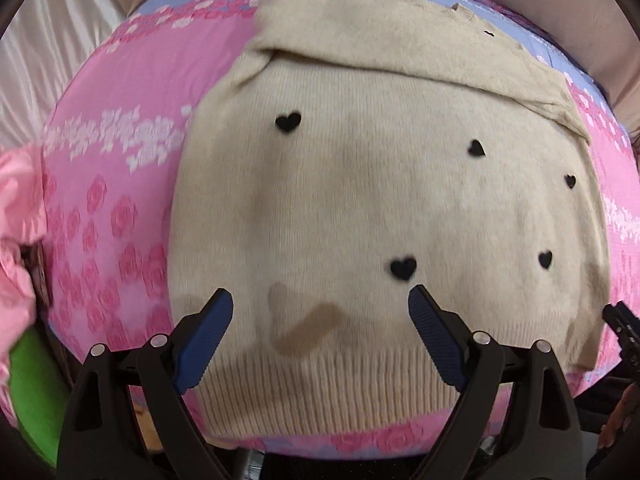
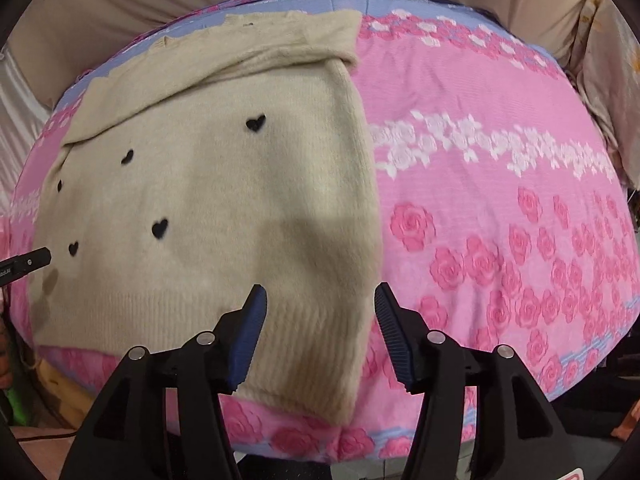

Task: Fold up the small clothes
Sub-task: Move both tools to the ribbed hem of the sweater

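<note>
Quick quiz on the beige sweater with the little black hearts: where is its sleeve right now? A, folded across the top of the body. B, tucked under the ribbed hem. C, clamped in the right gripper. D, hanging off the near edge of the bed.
A: the sleeve lies as a band across the upper part of the sweater, while the right gripper is open over the hem corner, gripping nothing.

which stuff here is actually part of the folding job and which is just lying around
Part of the job:
- cream sweater with black hearts
- left hand-held gripper, open
- right hand-held gripper, open
- pink rose-print cover it lies on

Lying about:
- pink cloth at the left edge
- green item below it
</note>
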`<state>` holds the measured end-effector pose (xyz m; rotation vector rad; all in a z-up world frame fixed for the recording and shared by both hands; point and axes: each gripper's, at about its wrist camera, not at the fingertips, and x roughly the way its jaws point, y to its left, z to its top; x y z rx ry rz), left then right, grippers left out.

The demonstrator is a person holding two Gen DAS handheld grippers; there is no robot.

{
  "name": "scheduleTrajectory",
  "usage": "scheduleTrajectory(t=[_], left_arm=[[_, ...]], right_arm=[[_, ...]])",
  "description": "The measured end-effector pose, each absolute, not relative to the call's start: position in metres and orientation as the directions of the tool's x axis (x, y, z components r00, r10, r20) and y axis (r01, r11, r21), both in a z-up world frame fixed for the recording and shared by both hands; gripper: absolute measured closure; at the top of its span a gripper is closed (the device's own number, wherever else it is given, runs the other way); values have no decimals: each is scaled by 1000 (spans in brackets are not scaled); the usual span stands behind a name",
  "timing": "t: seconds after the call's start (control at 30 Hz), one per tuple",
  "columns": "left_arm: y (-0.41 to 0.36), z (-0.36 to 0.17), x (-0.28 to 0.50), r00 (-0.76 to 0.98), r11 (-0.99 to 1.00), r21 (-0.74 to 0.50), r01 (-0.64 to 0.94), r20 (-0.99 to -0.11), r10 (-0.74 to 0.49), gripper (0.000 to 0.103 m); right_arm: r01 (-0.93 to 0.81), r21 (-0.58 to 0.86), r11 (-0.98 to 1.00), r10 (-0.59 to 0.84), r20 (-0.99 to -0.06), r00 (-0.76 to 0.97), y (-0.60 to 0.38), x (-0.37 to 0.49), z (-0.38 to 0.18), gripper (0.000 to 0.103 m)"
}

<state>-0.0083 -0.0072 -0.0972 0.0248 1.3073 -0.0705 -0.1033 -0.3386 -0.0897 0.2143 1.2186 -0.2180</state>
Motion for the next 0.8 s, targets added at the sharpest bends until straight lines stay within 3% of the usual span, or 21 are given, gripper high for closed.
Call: scheduleTrajectory(t=[0.2, 0.33, 0.53, 0.7, 0.77, 0.8], left_arm=[[31, -111, -44, 224, 994, -93, -61, -972, -77, 16], [46, -120, -57, 249, 995, -76, -67, -967, -57, 16], [72, -132, -74, 262, 967, -216, -135, -949, -175, 16], [70, -133, -75, 263, 967, -224, -124, -947, -185, 13], [64, -133, -67, 268, 974, -201, -107, -949, -166, 24], [60, -133, -60, 260, 984, -160, -82, -956, -134, 35]], right_arm=[[291, 68, 954, -23, -954, 298, -349, -136, -104, 46], [301, 127, 945, 37, -957, 289, -350, -145, -111, 46], [320, 190, 928, 98, -954, 283, -349, -146, -121, 36], [356, 225, 907, 123, -950, 288, -348, -146, -126, 30], [357, 226, 907, 122, -949, 290, -347, -146, -126, 29], [357, 230, 905, 126, -948, 292, -347, -146, -125, 29]])
